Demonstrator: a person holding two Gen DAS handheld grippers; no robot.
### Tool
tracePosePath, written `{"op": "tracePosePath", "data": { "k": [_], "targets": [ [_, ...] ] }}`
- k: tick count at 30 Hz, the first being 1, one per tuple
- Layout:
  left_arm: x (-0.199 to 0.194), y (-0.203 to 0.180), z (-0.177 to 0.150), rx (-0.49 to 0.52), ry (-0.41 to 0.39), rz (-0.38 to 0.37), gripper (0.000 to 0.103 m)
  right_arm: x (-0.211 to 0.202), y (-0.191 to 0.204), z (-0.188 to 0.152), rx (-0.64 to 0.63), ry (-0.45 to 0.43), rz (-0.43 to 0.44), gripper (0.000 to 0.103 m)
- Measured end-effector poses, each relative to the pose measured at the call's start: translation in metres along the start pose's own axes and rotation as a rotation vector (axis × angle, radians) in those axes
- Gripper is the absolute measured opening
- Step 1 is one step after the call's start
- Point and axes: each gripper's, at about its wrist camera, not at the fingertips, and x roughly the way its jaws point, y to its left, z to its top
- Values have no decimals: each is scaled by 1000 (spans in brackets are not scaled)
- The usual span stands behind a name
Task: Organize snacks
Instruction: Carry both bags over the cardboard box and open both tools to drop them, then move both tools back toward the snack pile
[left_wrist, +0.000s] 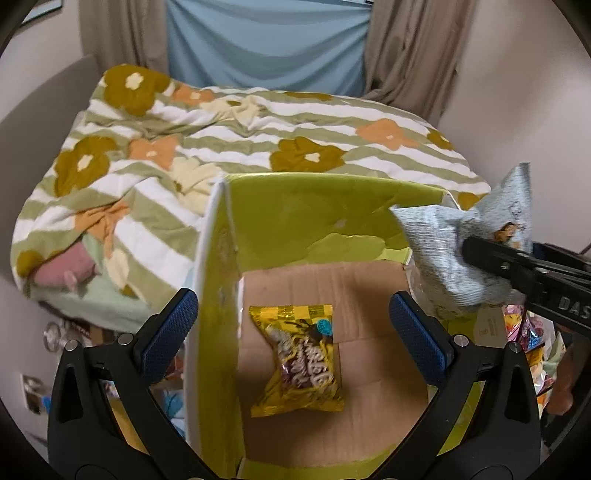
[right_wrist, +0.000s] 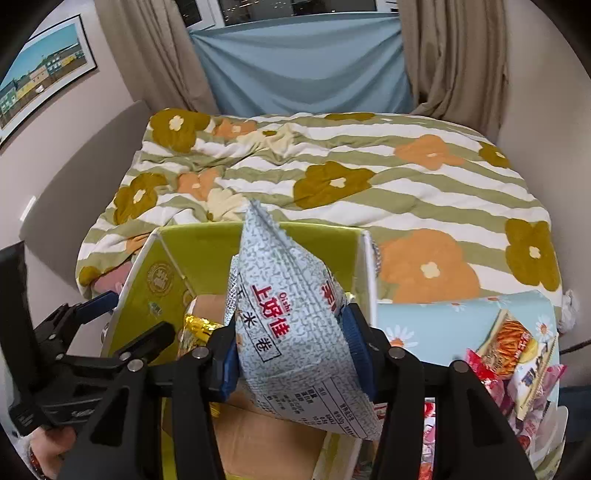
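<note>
We see a bed covered by a striped green-and-white quilt with orange and olive flowers (right_wrist: 369, 173), filling the background of both views, with beige curtains (right_wrist: 443, 55) and a blue cloth panel (right_wrist: 303, 62) behind it.

In front of the bed stands an open cardboard box with lime-green inner walls and a brown floor (left_wrist: 314, 214). Its flaps stand upright. To the right of the box, in the right wrist view, a light blue daisy-print surface (right_wrist: 436, 325) carries a pile of mixed snack packets (right_wrist: 509, 362) in red, pink and orange wrappers.

The right hand-held gripper (right_wrist: 291, 354) is closed on 1 pale grey-blue patterned foil snack bag with red Chinese lettering (right_wrist: 288, 314). Its 2 blue pads press the bag from both sides, denting it. The left wrist view shows the bag (left_wrist: 461, 251) raised above the right wall of the box.

1 yellow foil snack packet with brown and white print (left_wrist: 299, 358) lies flat on the brown box floor, near the left wall.

The left hand-held gripper (left_wrist: 291, 332) is wide open and holds nothing. Its left blue pad sits outside the left box wall, and its right pad is over the box interior. The yellow packet appears between the 2 pads.
</note>
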Motion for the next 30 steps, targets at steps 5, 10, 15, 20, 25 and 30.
{"op": "tracePosePath", "data": {
  "k": [5,10,15,20,25,30],
  "targets": [
    [-4,1,-9,-7,7,47,103,16,7,2,14,43,78,48],
    [-3,3,-12,-7,10,70,103,37,13,7,1,81,97,48],
    [0,2,-11,-14,13,78,103,54,18,10,-21,121,72,68],
    [-2,-1,-14,-7,15,87,103,50,10,5,-36,107,73,103],
    [-12,-2,-16,-8,11,90,103,37,4,5,-23,92,84,103],
    [-38,-7,-14,6,-24,85,103,6,4,8,-23,32,66,103]
  ]
}}
